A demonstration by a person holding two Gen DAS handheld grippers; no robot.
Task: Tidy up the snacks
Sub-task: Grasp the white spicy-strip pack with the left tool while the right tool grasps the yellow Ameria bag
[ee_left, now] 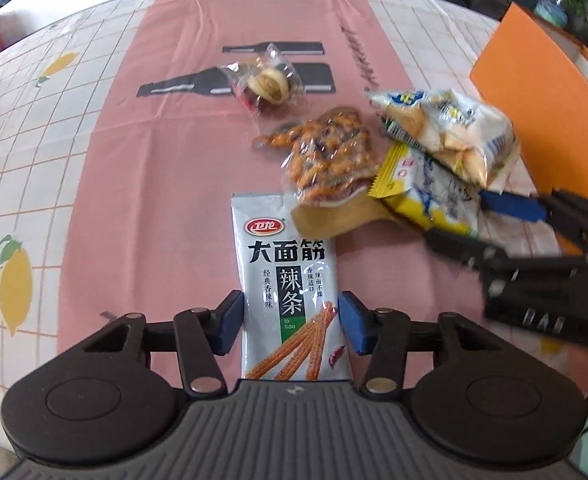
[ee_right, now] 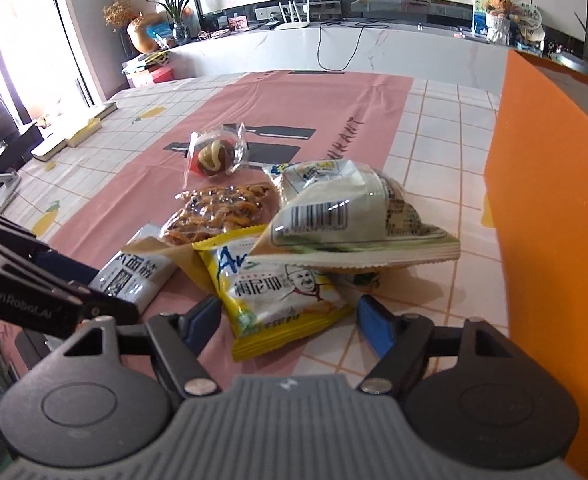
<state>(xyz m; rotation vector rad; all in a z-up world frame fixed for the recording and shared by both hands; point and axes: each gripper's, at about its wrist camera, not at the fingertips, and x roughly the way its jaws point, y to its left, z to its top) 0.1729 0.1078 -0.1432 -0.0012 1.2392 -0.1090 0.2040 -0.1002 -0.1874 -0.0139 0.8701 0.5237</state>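
Note:
A silver spicy-strip packet (ee_left: 290,276) lies lengthwise on the pink cloth, and my left gripper (ee_left: 291,320) is shut on it, a blue pad against each long edge. To its right lies a yellow snack packet (ee_right: 278,292), partly under a white biscuit bag (ee_right: 345,212). My right gripper (ee_right: 288,324) stands open around the yellow packet's near end, pads clear of it. In the left wrist view the right gripper (ee_left: 473,220) comes in from the right beside the yellow packet (ee_left: 425,196). The left gripper (ee_right: 106,284) shows at the left edge of the right wrist view.
A clear bag of twisted fried snacks (ee_left: 325,156) and a small wrapped pastry (ee_left: 268,80) lie farther back on the pink cloth (ee_left: 154,180). An orange box (ee_right: 553,220) stands tall along the right side. Books (ee_right: 74,136) lie at the table's far left.

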